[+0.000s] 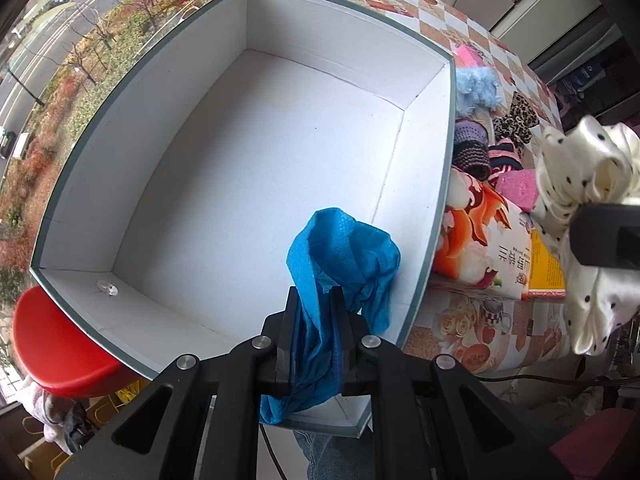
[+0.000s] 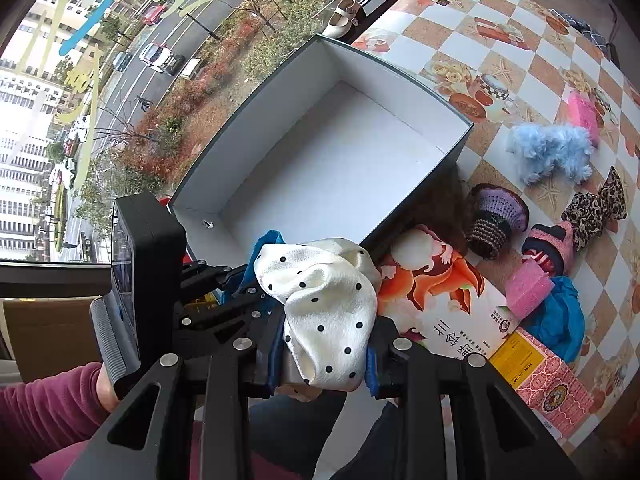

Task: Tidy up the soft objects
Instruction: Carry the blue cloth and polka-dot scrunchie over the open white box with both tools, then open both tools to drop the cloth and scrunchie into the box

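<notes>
Left gripper [image 1: 316, 312] clamping one blue cloth [image 1: 344, 256], right gripper [image 2: 324, 344] pinching one dotted scrunchie [image 2: 324, 300], perhaps over one box [image 1: 248, 152].

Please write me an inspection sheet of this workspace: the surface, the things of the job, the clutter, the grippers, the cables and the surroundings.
Surface: table with checkered picture tablecloth.
Job's things: open white box, empty but for a small clear scrap in one corner; blue cloth; dotted white cloth; on the table a fluffy blue piece, leopard scrunchie, crocheted pieces, pink sponges.
Clutter: printed carton beside the box.
Grippers: left gripper shut on the blue cloth over the box; right gripper shut on the dotted white cloth.
Cables: dark cable below the table edge.
Surroundings: window onto a street; red stool.
</notes>
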`<state>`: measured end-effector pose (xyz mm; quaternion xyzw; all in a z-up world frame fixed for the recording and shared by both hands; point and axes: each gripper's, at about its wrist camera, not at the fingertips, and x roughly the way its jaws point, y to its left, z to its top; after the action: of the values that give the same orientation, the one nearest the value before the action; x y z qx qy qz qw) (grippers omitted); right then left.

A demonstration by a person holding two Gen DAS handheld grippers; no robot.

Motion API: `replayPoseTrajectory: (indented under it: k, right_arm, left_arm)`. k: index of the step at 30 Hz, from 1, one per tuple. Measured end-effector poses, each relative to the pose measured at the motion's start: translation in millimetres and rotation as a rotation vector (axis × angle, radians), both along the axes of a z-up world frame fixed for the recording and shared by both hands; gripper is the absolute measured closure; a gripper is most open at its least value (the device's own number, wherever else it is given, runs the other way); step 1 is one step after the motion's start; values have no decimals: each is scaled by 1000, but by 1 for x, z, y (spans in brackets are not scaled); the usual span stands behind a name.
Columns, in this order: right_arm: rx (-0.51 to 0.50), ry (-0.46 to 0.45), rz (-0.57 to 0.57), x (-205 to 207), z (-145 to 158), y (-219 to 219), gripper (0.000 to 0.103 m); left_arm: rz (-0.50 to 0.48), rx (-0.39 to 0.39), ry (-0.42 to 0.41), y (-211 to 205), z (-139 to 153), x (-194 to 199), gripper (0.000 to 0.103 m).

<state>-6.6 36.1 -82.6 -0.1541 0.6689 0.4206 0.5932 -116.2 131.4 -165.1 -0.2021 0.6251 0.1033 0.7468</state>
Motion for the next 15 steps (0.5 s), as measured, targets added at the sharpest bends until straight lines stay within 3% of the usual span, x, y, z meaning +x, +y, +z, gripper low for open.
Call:
replayPoseTrajectory:
  k: [6, 15]
  right_arm:
    - [26, -23, 7, 12, 9, 11, 70]
    - [60, -49, 36, 24, 17, 46, 70]
  left_arm:
    - [93, 39, -46, 20, 23, 1, 89]
    - [185, 107, -52, 57, 39, -3, 88]
